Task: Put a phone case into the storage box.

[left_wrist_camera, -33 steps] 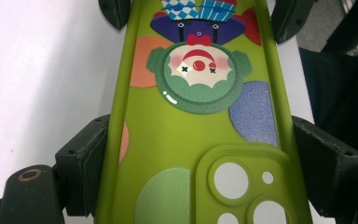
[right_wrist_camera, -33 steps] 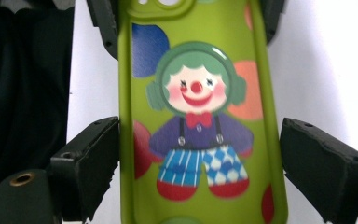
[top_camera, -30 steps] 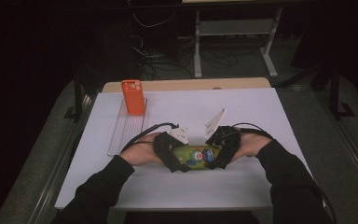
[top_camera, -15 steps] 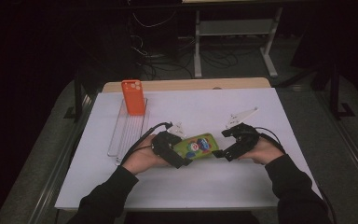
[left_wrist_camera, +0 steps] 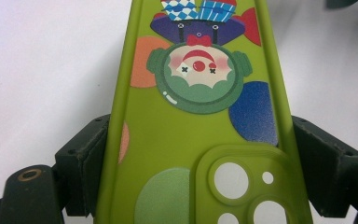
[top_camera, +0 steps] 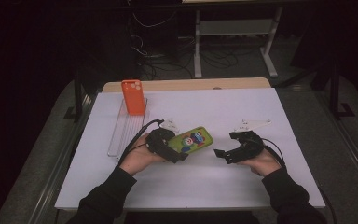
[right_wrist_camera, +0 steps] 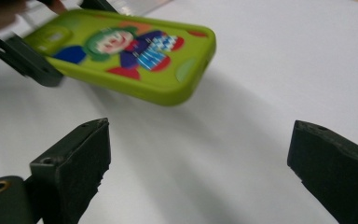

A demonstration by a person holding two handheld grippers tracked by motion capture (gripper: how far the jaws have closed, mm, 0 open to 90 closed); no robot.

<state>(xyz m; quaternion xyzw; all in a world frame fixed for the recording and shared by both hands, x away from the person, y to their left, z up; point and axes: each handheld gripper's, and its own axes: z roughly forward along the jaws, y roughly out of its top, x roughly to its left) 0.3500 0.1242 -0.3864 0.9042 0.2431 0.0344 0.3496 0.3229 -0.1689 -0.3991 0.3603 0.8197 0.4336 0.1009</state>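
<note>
high view looks down and forward over the tabletop (top_camera: pixel 261 186); both gripper views sit close, sharing the green phone case (top_camera: pixel 192 139).

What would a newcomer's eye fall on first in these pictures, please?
Most striking is the green clown-print phone case near the middle of the white table, clamped at its camera end by the left tool. An orange phone case stands upright at the far left, and the right tool waits open beside the green one.

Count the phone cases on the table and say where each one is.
2. The green clown case is clamped at its camera end in the left gripper, near the table's middle. The orange case stands upright at the far end of the clear tray, on the left.
</note>
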